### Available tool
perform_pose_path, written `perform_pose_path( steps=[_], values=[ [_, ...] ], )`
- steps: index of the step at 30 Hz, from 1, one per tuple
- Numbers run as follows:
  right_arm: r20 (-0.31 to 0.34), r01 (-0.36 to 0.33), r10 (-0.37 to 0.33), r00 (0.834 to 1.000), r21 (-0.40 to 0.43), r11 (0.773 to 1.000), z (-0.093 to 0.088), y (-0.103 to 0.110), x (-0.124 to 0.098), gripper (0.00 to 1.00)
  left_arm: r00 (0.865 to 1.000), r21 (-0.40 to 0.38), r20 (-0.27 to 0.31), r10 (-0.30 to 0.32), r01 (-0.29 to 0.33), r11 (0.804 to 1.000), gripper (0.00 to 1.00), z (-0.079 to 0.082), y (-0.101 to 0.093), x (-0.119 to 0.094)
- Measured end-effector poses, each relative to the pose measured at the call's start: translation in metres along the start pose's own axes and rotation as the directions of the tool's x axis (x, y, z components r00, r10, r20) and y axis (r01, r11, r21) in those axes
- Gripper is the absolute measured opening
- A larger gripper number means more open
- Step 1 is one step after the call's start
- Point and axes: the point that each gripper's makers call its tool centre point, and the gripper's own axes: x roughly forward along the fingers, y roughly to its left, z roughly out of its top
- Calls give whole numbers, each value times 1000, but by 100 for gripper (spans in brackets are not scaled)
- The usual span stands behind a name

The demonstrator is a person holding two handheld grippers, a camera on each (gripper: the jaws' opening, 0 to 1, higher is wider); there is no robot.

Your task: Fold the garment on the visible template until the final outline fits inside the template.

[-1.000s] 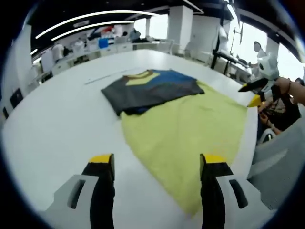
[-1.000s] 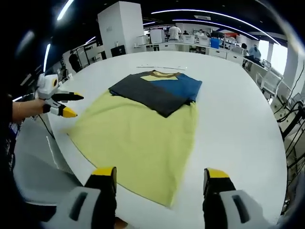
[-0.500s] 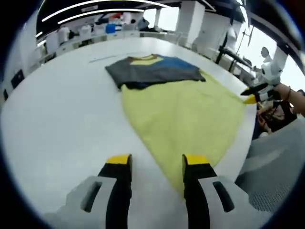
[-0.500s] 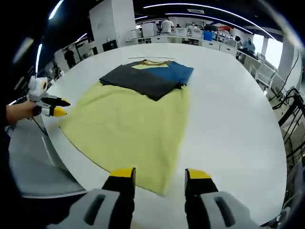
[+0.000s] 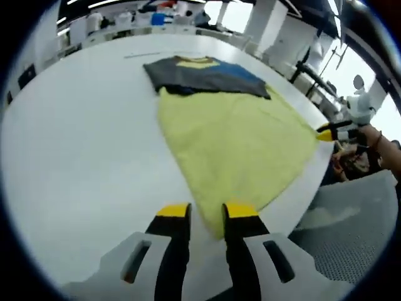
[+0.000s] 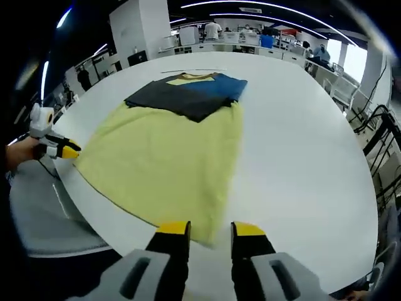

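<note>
The garment lies flat on the white table point(image 5: 75, 138). Its wide yellow part point(image 5: 232, 138) point(image 6: 166, 157) is nearest me, and a folded grey and blue part point(image 5: 200, 75) point(image 6: 188, 94) lies at the far end. My left gripper point(image 5: 207, 213) stands over one near yellow corner, open by a narrow gap with the cloth tip between the jaws. At the other near corner my right gripper point(image 6: 210, 231) is likewise open by a narrow gap around the cloth edge. Each gripper also appears in the other's view, held in a hand at the table edge: the right gripper point(image 5: 329, 133) and the left gripper point(image 6: 62, 150).
A thin pale strip point(image 5: 144, 55) point(image 6: 194, 71) lies on the table beyond the garment. Grey chairs point(image 5: 351, 219) point(image 6: 44, 213) stand at the near table edge. Desks and people are far behind. Bare table runs along both sides of the garment.
Both grippers have moved down and in toward the near yellow corners, and the jaws of each have closed from wide apart to a narrow gap. The garment has not shifted.
</note>
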Motion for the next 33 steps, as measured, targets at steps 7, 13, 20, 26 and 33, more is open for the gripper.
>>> perform_pose_path(
  steps=[7,13,20,26,33],
  values=[
    [14,-8,7,1000,53,999,-1,-1,2,12,1000,-27,-17,11,-11,1000,11,-6,-2,-2],
    [21,-13,12,1000,51,999,1,0,4,5,999,-61,-43,6,-9,998,6,-12,-7,-3],
    [14,-11,11,1000,6,1000,3,4,5,0,999,-95,-50,8,-13,995,0,-13,-5,-3],
    [-5,-25,25,1000,-21,999,0,10,5,0,998,-61,-63,3,-7,998,0,-12,-3,-13],
    [-20,-56,55,998,-29,998,-7,25,1,0,994,-20,-106,-8,6,1000,0,-25,-4,-24]
  ],
)
